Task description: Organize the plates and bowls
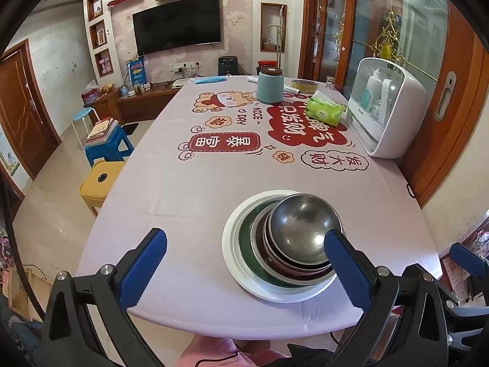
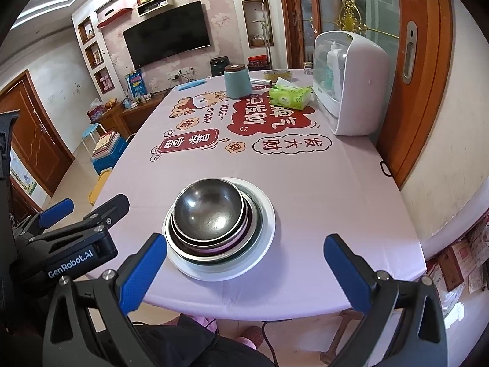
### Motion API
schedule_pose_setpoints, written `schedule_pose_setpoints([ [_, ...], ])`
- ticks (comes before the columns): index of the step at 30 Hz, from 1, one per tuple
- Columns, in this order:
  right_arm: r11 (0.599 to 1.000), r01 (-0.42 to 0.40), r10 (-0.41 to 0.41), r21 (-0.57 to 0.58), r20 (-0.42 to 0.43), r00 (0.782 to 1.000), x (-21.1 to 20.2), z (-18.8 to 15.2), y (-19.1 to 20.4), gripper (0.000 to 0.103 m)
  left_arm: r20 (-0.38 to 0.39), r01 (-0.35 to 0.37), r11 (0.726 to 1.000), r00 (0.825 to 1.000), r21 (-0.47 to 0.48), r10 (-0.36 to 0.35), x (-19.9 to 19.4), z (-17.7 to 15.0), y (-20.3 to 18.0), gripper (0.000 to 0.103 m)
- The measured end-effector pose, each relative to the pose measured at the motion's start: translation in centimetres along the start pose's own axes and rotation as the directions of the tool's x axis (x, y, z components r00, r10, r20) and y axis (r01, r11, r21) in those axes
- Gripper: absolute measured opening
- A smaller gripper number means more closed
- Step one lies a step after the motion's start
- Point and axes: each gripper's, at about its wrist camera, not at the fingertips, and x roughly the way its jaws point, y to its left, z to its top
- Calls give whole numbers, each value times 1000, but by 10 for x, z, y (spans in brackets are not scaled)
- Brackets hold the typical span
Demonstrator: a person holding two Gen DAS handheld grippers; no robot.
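Both grippers, left gripper [image 1: 244, 270] and right gripper [image 2: 244, 270], hover spread wide and empty at the near table edge. Nested round steel bowls [image 2: 207, 211] sit on a white ceramic plate [image 2: 266, 229], near centre. Steel is likely light, stiff and slippery: pinch the rim. Plate probably fragile.

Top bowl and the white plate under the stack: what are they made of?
Top bowl: looks like stainless steel with a dull brushed finish; grey metallic sheen, soft reflections, thin bright rim. White plate: probably glazed ceramic or melamine; smooth, opaque, uniform white with a soft gloss. Cannot tell which.
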Motion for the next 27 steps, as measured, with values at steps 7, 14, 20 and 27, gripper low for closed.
schedule_pose_setpoints([
  [7, 1000, -2, 2, 0, 0, 1000, 0, 0, -1, 103, -4, -10, 1000, 1000, 9, 10, 0, 0, -3, 102],
  [14, 1000, -9, 9, -6, -13, 1000, 4, 0, -1, 103, -5, -17, 1000, 1000, 5, 17, 1, -2, -2, 102],
  [20, 1000, -8, 8, 4, -29, 1000, 7, 0, -6, 103, -17, -10, 1000, 1000, 1, 10, 4, -3, -3, 102],
  [27, 1000, -10, 10, 14, -38, 999, 9, -1, -8, 103, -30, -14, 1000, 999, 11, 15, 5, -1, -3, 102],
])
